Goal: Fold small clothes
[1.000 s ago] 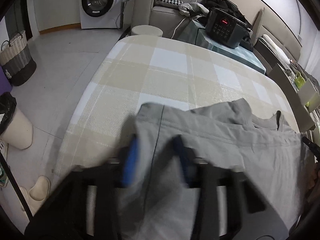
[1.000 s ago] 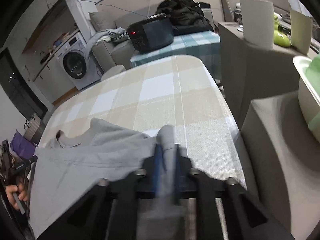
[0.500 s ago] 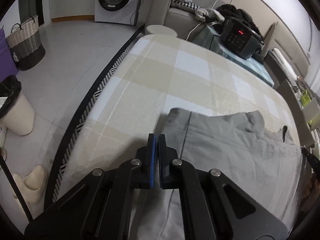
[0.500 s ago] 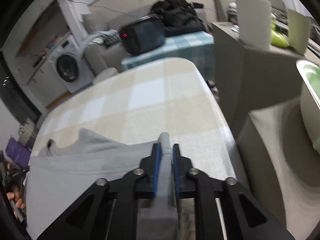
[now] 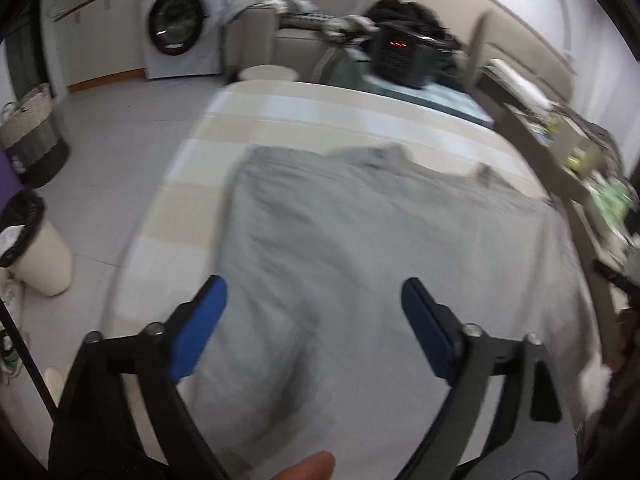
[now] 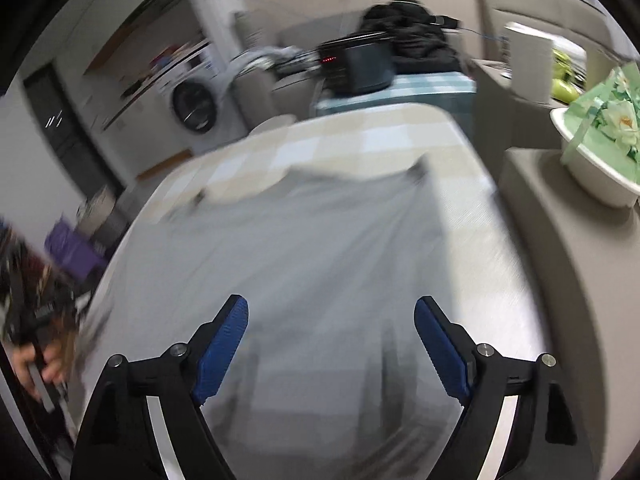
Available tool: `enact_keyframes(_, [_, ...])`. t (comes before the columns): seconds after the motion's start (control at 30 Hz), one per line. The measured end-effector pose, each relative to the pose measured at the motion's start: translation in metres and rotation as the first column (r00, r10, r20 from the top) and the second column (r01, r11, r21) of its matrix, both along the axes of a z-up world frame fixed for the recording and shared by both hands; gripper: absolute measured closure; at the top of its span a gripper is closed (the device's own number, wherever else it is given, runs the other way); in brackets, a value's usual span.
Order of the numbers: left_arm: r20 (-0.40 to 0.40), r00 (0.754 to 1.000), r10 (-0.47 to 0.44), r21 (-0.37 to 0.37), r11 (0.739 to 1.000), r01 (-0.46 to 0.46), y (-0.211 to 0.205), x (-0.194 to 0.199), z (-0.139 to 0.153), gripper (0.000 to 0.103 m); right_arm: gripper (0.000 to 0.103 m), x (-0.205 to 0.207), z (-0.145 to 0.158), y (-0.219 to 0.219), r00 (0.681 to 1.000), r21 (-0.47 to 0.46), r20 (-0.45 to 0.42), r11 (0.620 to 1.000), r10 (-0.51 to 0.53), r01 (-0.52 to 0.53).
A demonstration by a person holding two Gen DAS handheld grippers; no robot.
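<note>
A: Where is the grey garment (image 5: pixel 360 248) found relative to each hand-held gripper?

B: It is spread flat on the checked surface (image 5: pixel 280 120), ahead of and below both. The left hand-held gripper (image 5: pixel 314 332) is seen spread over the garment's left edge, its jaws just opened, nothing between them. The right hand-held gripper (image 6: pixel 330 344) is likewise spread and empty, just opened, near the right edge (image 6: pixel 432 240).

A: Long axis? Writing?

B: It appears to run away from both. No legible writing is seen; blur prevents it.

Left tool (image 5: pixel 314 322), right tool (image 6: pixel 330 338): black angular frames, blue ribbed pads, silver round screws at pivots.
</note>
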State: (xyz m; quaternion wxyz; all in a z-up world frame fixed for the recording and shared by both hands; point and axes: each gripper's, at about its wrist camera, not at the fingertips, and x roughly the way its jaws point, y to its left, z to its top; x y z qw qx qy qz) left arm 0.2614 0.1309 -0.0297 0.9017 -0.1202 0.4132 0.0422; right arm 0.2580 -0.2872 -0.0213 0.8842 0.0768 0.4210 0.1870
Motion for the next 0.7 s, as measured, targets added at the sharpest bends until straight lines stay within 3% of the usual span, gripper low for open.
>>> enact_keyframes(0.03, [0.009,0.999,-0.046,-0.023,0.999,0.046,-0.016,-0.011,0.0,0.003,0.015,-0.013,-0.003,0.011,1.0,-0.027,-0.001,0.999,0.029,-0.029])
enact_keyframes(0.13, [0.022,0.99,-0.141,-0.071,0.987,0.142,-0.052,-0.032,-0.006,0.001,0.014,-0.047,-0.018,0.046,0.994,-0.11,-0.003,0.988,0.112,-0.111])
enact_keyframes(0.2, [0.006,0.973,-0.229,-0.049,0.972,0.229,-0.082,-0.039,-0.016,0.001,0.014,-0.059,-0.027,0.061,0.988,-0.124,-0.011,0.981,0.152,-0.152])
enact_keyframes(0.3, [-0.021,0.959,-0.284,0.025,0.958,0.285,-0.114,-0.047,-0.034,0.001,0.014,-0.075,-0.041,0.082,0.978,-0.151,-0.024,0.966,0.209,-0.21])
enact_keyframes(0.43, [-0.096,0.968,-0.233,0.09,0.966,0.241,-0.124,-0.046,-0.061,0.001,0.014,-0.085,-0.055,0.09,0.973,-0.283,0.002,0.933,0.232,-0.222])
enact_keyframes(0.57, [-0.081,0.98,-0.181,0.099,0.977,0.188,-0.109,-0.054,-0.064,0.001,0.013,-0.088,-0.058,0.057,0.984,-0.284,0.013,0.944,0.176,-0.165])
enact_keyframes(0.7, [-0.049,0.989,-0.139,0.081,0.986,0.142,-0.086,-0.051,-0.067,0.001,0.014,-0.092,-0.061,0.005,0.999,-0.267,0.018,0.963,0.046,-0.04])
